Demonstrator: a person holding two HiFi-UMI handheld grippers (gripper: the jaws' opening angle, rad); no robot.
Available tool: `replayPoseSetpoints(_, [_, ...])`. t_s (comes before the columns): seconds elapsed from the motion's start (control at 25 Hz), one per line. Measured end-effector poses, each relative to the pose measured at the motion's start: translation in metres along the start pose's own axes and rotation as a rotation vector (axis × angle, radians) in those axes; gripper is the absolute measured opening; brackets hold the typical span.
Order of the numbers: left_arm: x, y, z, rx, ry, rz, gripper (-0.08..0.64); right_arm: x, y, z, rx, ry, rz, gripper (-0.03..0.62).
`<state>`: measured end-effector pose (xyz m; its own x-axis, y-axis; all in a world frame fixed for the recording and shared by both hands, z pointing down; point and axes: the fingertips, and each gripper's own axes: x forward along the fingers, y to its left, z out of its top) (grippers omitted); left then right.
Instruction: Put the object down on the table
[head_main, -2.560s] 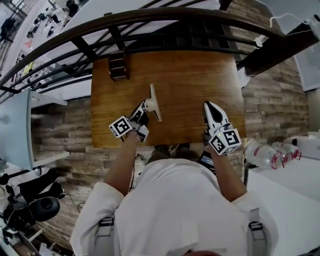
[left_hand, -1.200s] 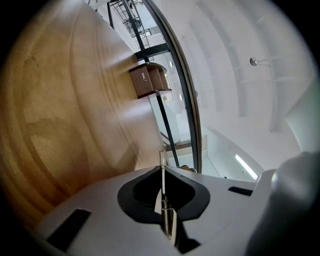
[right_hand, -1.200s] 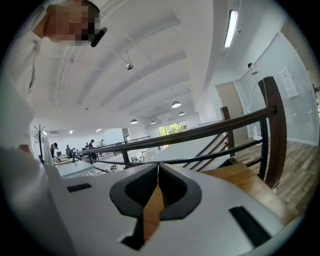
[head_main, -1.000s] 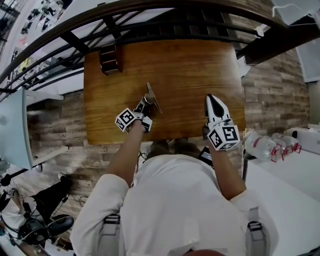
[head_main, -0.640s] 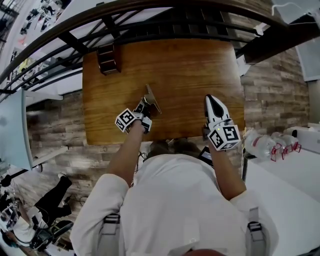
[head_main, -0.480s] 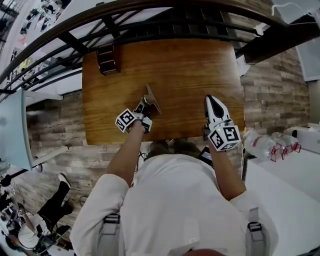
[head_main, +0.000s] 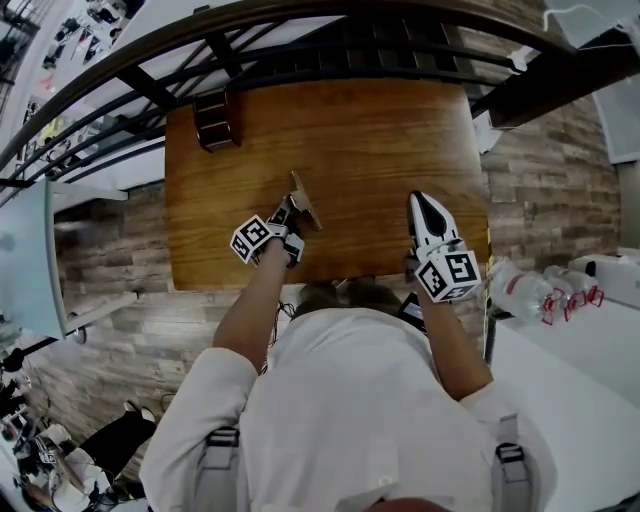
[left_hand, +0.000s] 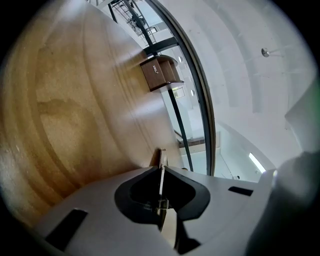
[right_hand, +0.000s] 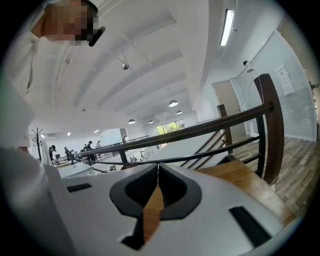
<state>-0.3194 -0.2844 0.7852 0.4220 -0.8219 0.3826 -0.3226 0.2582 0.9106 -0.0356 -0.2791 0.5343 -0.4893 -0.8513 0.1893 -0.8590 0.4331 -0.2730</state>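
Grip comes first: our left gripper (head_main: 290, 208) is closed on a thin flat board (head_main: 304, 197), one jaw on each broad face. It reaches in from the board's left side. In the head view the board's long axis runs away from us across the table (head_main: 385, 150), slanting slightly left, over the near middle of the wood. In the left gripper view the tabletop fills the side beside one jaw. We judge from this that the gripper is rolled over and that one broad face leans down toward the wood, not level with it. We cannot tell whether the board's low edge touches the table. The surface lies right beneath, so we judge the move to be a short lowering, then a release. Our right gripper (right_hand: 157, 170) is well apart to the right, closed on nothing, over the table's near edge.
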Motion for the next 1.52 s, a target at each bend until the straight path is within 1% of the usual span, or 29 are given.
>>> replayPoseSetpoints(0.32, [-0.002,0.002,-0.006,0.036,0.045,0.064,0.021,-0.003,-0.003,0.001,-0.004,0.003,0.011,0.026])
replayPoseSetpoints(0.52, [-0.007,0.002,-0.005,0.052,0.059,0.107,0.095,-0.002,0.001,0.003,-0.002,0.002,0.025,0.025])
replayPoseSetpoints(0.6, [-0.011,0.003,-0.004,0.059,0.059,0.133,0.112,-0.003,0.002,0.003,-0.002,0.0,0.032,0.026])
replayPoseSetpoints(0.76, [-0.021,0.004,0.006,0.068,0.039,0.18,0.127,0.0,0.004,0.006,0.0,-0.005,0.043,0.026])
replayPoseSetpoints(0.84, [-0.027,-0.001,0.014,0.099,0.025,0.182,0.13,0.001,0.006,0.006,0.0,-0.008,0.049,0.025])
replayPoseSetpoints(0.92, [-0.031,-0.013,0.021,0.15,0.011,0.164,0.13,0.002,0.009,0.007,-0.001,-0.011,0.055,0.025])
replayPoseSetpoints(1.0, [-0.034,-0.033,0.028,0.204,-0.006,0.122,0.126,0.002,0.011,0.009,0.0,-0.016,0.061,0.026])
replayPoseSetpoints(1.12, [-0.039,-0.079,0.038,0.304,-0.041,0.038,0.115,0.003,0.013,0.013,-0.004,-0.025,0.068,0.025])
replayPoseSetpoints(1.2, [-0.046,-0.116,0.046,0.388,-0.074,-0.031,0.101,0.003,0.014,0.018,-0.01,-0.036,0.073,0.026])
replayPoseSetpoints(1.32, [-0.061,-0.175,0.057,0.559,-0.133,-0.116,0.064,0.003,0.016,0.027,-0.012,-0.063,0.077,0.025])
replayPoseSetpoints(1.44, [-0.076,-0.225,0.06,0.76,-0.184,-0.174,0.04,0.003,0.016,0.036,-0.011,-0.083,0.08,0.026])
replayPoseSetpoints(1.52, [-0.084,-0.251,0.058,0.875,-0.215,-0.196,0.031,0.003,0.017,0.041,-0.017,-0.092,0.083,0.026])
